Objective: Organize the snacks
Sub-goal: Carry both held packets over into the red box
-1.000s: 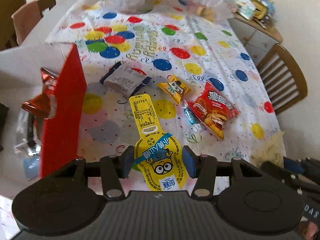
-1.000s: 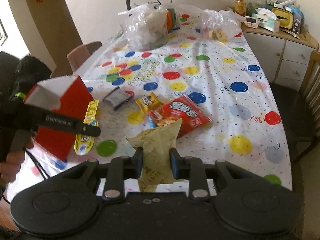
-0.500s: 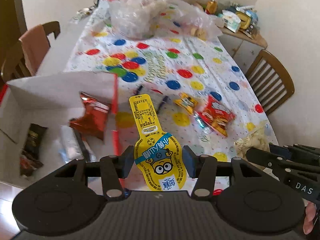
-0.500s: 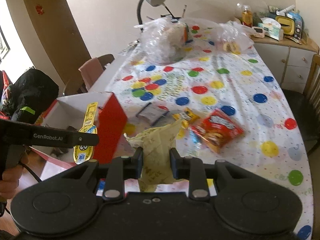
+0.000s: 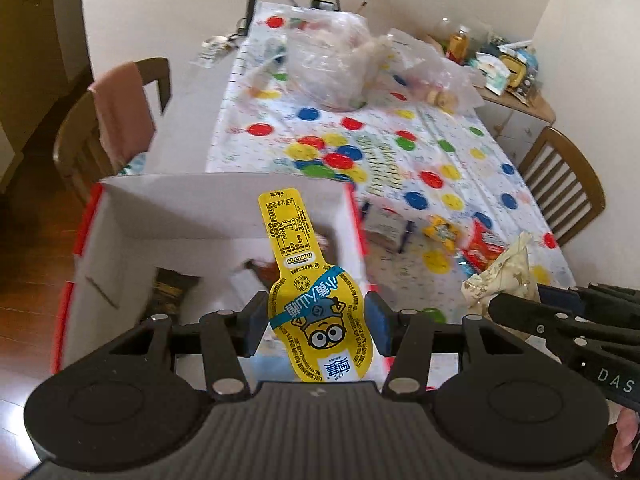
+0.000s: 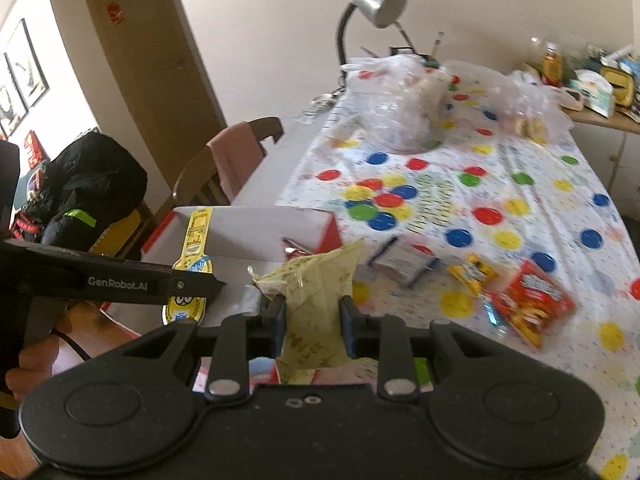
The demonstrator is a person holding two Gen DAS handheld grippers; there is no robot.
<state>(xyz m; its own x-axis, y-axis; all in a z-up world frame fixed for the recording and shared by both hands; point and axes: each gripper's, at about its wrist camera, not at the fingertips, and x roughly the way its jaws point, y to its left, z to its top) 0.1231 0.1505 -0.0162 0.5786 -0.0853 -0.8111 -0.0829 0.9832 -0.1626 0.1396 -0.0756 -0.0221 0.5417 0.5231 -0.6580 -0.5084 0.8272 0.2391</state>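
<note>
The left gripper (image 5: pixel 316 320) is clenched on a yellow pack (image 5: pixel 310 292) with a cartoon face, holding it by the wide bottom part, over the open box (image 5: pixel 224 208) at the near left of the desk (image 5: pixel 500 148). The right gripper (image 6: pixel 313 316) is squeezing a pale green bag (image 6: pixel 316 292) just to the right of the box. Both snacks look light and thin. The yellow pack seems flat and a bit stiff, so the wide part is a good place to pinch. The green bag is soft and crinkly, so it may slip if held loosely. A few dark packs already lie inside the box. More snacks sit on the desk to the right, like a red chips bag (image 6: pixel 528 300) and a small yellow one (image 6: pixel 472 272). The cloth on the desk has bright dots. Far back are clear plastic bags (image 6: pixel 400 100) and a lamp (image 6: pixel 372 4), with wooden chairs at the sides
</note>
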